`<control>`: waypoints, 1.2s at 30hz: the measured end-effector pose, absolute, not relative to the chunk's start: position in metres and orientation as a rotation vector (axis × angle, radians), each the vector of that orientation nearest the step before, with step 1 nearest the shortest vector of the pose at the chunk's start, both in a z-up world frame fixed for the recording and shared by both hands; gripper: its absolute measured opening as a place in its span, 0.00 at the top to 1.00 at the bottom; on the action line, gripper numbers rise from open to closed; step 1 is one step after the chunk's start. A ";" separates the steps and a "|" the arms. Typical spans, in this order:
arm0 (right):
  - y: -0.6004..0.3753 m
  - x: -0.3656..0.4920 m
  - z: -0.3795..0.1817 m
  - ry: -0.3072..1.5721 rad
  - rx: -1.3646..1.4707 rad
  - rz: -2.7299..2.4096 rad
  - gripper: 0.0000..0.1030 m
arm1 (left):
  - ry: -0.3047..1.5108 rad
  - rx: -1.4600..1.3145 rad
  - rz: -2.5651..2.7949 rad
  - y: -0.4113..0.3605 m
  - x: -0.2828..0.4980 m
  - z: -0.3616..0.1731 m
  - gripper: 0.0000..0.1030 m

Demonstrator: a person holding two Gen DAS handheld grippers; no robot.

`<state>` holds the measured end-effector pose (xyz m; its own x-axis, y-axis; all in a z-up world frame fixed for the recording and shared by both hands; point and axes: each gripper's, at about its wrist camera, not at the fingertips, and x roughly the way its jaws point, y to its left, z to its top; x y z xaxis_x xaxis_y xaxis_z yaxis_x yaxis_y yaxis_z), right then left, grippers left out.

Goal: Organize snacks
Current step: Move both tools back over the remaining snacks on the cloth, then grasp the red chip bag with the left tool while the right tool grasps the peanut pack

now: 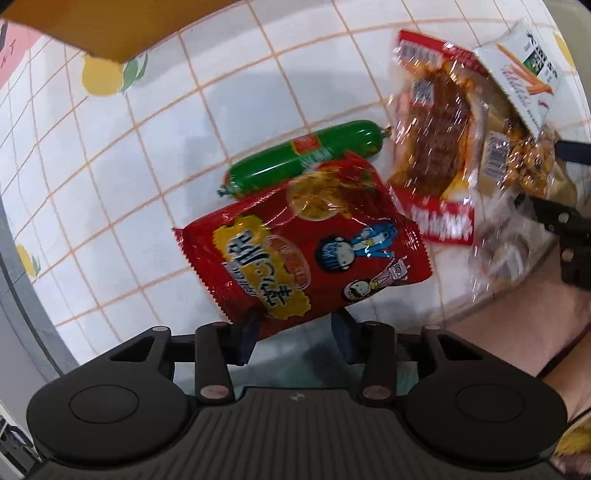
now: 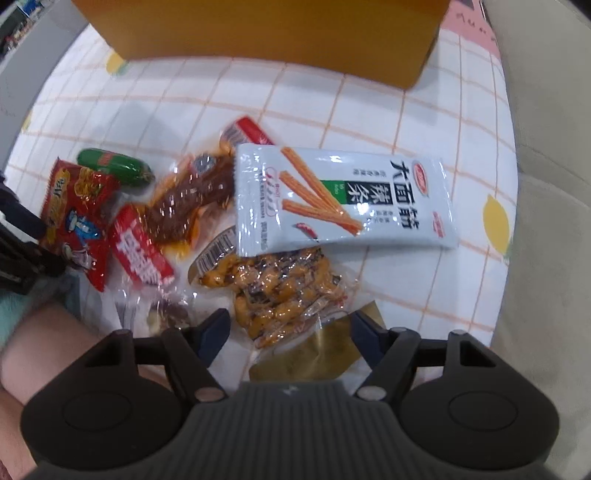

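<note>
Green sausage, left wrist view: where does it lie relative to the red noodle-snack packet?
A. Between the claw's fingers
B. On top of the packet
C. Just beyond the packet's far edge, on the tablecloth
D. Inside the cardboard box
C. The green sausage lies on the checked tablecloth just past the far edge of the red packet, outside the cardboard box.

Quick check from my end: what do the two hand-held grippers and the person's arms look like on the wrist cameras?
Both match: the left hand-held gripper and the right hand-held gripper have a black ribbed body, two round black discs at the sides, black linkage bars with pale rivets, and dark blue fingers. No cables show. The forearm is bare, with a light teal fuzzy fabric beside it.
</note>
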<state>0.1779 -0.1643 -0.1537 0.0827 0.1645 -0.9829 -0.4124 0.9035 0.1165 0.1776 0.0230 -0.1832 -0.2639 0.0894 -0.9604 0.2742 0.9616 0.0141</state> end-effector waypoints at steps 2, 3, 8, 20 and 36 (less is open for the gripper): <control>-0.167 0.181 -0.153 1.402 -0.178 0.436 0.34 | 1.808 0.235 -0.170 0.022 0.186 -0.181 0.54; -0.169 0.183 -0.152 1.384 -0.151 0.437 0.35 | 1.789 0.214 -0.175 0.022 0.191 -0.178 0.55; -0.179 0.195 -0.147 1.291 -0.049 0.428 0.45 | 1.684 0.070 -0.210 0.028 0.211 -0.165 0.59; -0.204 0.191 -0.133 1.213 0.163 0.410 0.60 | 1.487 -0.047 -0.383 0.039 0.218 -0.122 0.48; -0.179 0.194 -0.132 1.114 -0.072 0.483 0.24 | 1.251 0.615 -0.546 0.005 0.193 -0.129 0.19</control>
